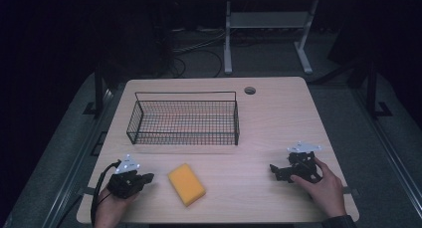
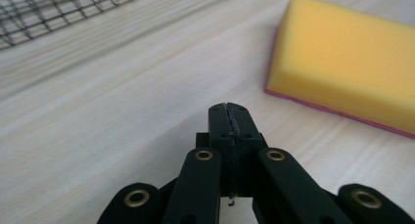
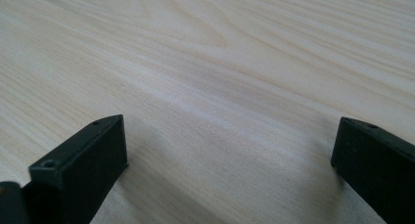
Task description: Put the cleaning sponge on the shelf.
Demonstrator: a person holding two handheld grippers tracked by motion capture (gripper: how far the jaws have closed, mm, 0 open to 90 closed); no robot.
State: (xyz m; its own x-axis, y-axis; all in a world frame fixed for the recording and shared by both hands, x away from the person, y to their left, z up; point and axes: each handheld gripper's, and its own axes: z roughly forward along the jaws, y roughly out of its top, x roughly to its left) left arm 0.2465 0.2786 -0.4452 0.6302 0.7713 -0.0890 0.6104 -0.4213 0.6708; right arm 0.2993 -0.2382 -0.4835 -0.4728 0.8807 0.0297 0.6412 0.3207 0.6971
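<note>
We saw the left gripper (image 1: 148, 177) low at the near left of the surface (image 1: 278, 118), held in the person's left hand (image 1: 110, 208), its cable looping off the near edge. Its jaws were pressed flat together with nothing between them — the left gripper view showed the two black tips meeting along a thin seam. They pointed toward the yellow sponge (image 1: 186, 184), which lay flat on the surface just beside them, apart from the tips. In the left gripper view the sponge (image 2: 345, 62) sat up and to the right of the closed tips, with a thin pink layer along its underside.

The right gripper (image 1: 274, 170) rested at the near right of the surface in the person's right hand (image 1: 323, 185), well apart from the sponge. In the right gripper view its jaws stood wide apart — bare wood grain lay between them and nothing was held.

Beyond the sponge, toward the far side, stood a black wire basket (image 1: 185, 137); we saw no contents in it.
</note>
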